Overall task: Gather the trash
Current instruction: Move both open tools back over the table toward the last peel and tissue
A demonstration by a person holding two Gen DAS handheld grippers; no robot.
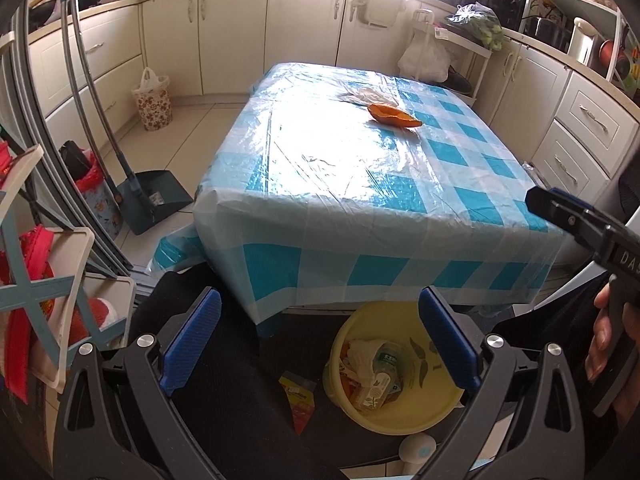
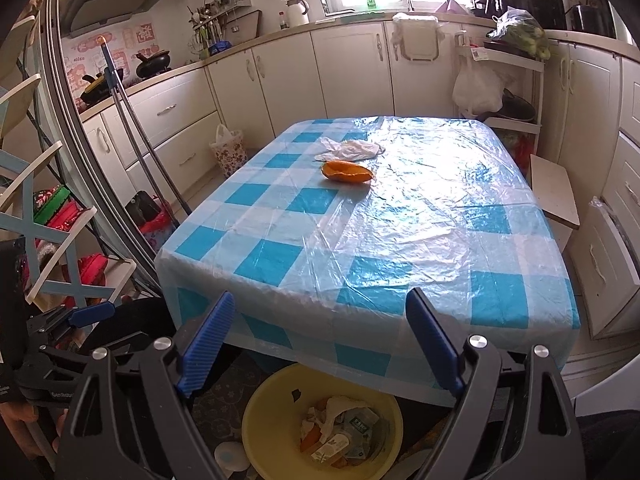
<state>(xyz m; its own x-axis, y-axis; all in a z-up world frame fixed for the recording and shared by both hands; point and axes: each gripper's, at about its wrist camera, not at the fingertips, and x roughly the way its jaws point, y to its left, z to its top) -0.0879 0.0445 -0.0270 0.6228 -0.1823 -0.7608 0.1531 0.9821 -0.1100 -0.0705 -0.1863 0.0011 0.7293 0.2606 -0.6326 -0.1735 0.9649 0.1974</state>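
We held both grippers, right gripper (image 2: 320, 344) and left gripper (image 1: 320, 340), wide and empty; the orange peel (image 2: 347, 172) lay far ahead across the table (image 2: 400, 240), long axis crosswise

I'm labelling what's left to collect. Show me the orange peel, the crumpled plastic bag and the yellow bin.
orange peel (image 2: 347, 172): right wrist view, middle of the peel.
crumpled plastic bag (image 2: 352, 149): right wrist view, centre of the white crumple.
yellow bin (image 2: 266, 420): right wrist view, bare inner wall on the left.
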